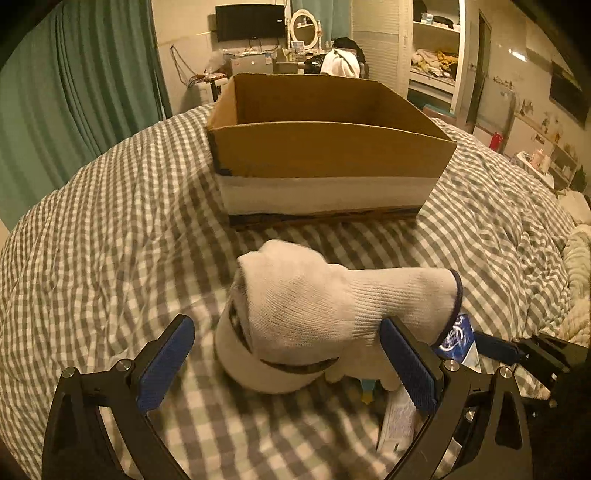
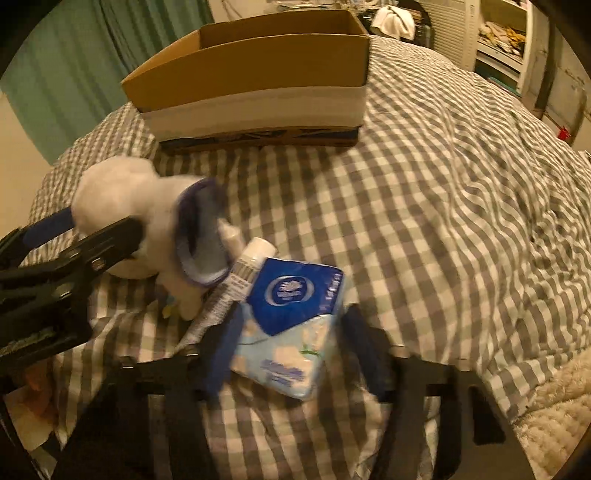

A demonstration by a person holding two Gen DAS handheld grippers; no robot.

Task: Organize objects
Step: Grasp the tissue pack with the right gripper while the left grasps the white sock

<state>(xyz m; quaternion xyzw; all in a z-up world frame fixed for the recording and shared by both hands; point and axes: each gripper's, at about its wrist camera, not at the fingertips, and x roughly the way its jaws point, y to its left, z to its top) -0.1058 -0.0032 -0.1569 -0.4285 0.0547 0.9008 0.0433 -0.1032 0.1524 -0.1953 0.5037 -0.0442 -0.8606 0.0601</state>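
A white knit glove [image 1: 306, 306] with a dark cuff trim lies bunched on the checked bedcover. My left gripper [image 1: 288, 362] is open and straddles it: the right pad [image 1: 406, 365] is at the cuff and the left pad [image 1: 166, 362] stands apart. In the right wrist view the glove [image 2: 122, 206] is at the left. A blue tissue pack [image 2: 291, 317] lies between the blurred fingers of my right gripper [image 2: 291, 336], which press on its two sides. A white tube [image 2: 247, 266] lies under the pack's left edge. An open cardboard box [image 1: 325, 155] stands behind them.
The checked bedcover [image 1: 110, 221] spreads around the box [image 2: 258, 74]. Green curtains [image 1: 74, 92] hang at the left. A shelf unit [image 1: 436, 55] and a desk with a dark screen [image 1: 251, 22] stand beyond the bed. A fluffy blanket [image 2: 546, 406] lies at the right edge.
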